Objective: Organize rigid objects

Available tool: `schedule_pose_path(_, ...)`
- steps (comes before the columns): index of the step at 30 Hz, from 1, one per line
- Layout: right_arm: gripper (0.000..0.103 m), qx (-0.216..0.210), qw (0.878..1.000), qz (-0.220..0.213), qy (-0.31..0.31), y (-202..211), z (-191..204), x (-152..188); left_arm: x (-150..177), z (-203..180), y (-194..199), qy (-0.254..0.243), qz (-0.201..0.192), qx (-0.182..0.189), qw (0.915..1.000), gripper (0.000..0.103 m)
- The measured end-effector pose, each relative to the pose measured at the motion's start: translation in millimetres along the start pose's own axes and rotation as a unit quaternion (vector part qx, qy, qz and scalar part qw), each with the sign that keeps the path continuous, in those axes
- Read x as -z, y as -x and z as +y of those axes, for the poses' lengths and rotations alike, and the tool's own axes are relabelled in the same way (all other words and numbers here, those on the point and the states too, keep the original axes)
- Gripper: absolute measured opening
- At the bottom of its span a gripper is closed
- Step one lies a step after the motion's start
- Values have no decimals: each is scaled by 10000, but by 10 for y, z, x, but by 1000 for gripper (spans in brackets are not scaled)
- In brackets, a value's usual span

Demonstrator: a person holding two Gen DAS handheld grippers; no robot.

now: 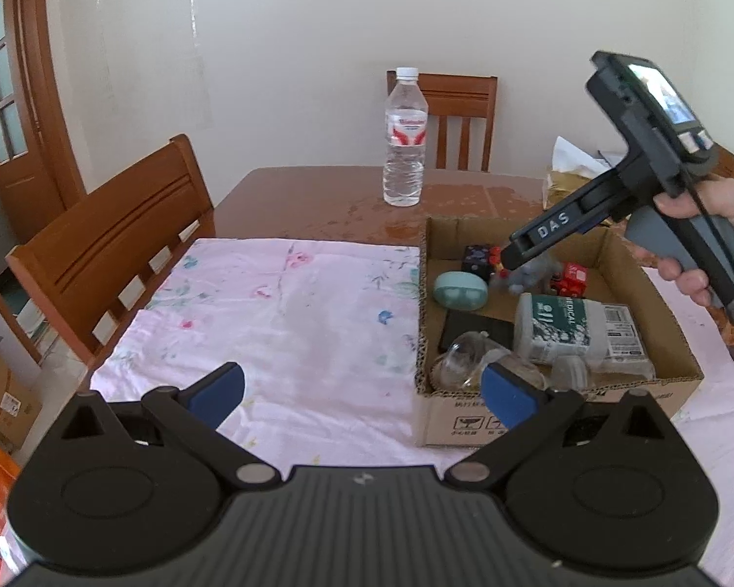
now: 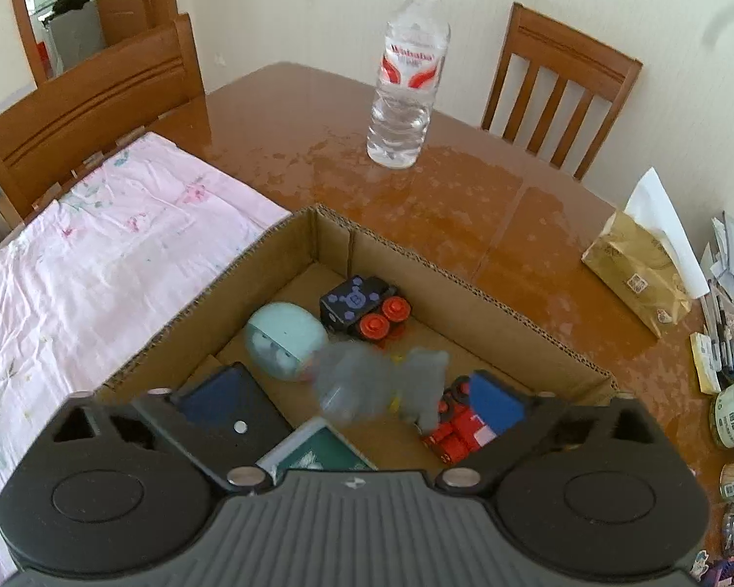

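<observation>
Cardboard box holds the blurred grey toy, loose beneath the right gripper, jaws wide, empty; lift clear toward twelve o'clock. Left gripper hovers wide, empty

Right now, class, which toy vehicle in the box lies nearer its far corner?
The black toy vehicle with purple markings; the red one lies nearer the camera.

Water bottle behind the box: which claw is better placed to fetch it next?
Probably the right. The right claw is open over the cardboard box, whose far wall faces the water bottle. The left claw, also open, hangs over the pink cloth near the box's front corner, farther away.
</observation>
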State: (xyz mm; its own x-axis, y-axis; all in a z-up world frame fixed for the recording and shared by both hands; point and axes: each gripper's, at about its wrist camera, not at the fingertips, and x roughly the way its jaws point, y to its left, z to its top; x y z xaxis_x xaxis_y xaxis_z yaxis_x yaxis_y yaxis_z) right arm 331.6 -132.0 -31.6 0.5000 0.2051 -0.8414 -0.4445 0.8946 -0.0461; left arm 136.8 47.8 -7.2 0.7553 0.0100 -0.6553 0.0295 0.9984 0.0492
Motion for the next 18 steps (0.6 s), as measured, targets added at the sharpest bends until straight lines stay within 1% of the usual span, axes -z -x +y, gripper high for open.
schedule_pose_path(5, 103, 156, 9998, 37, -71, 113, 35, 34, -18, 9, -12, -18, 115, -58, 9999, 102)
schedule_pose_path(8, 103, 340, 9990, 195, -225, 232, 41, 92, -69, 0, -5, -21, 165, -20, 9999, 102)
schedule_pose_path(14, 103, 737, 9943, 314, -710, 643, 62, 348, -228, -75, -15, -115, 270, 16, 9996, 102)
schedule_pose_path(18, 103, 1036, 9879, 234, -1130, 959, 103, 596, -344, -159, -63, -166, 497, -57, 9986, 102)
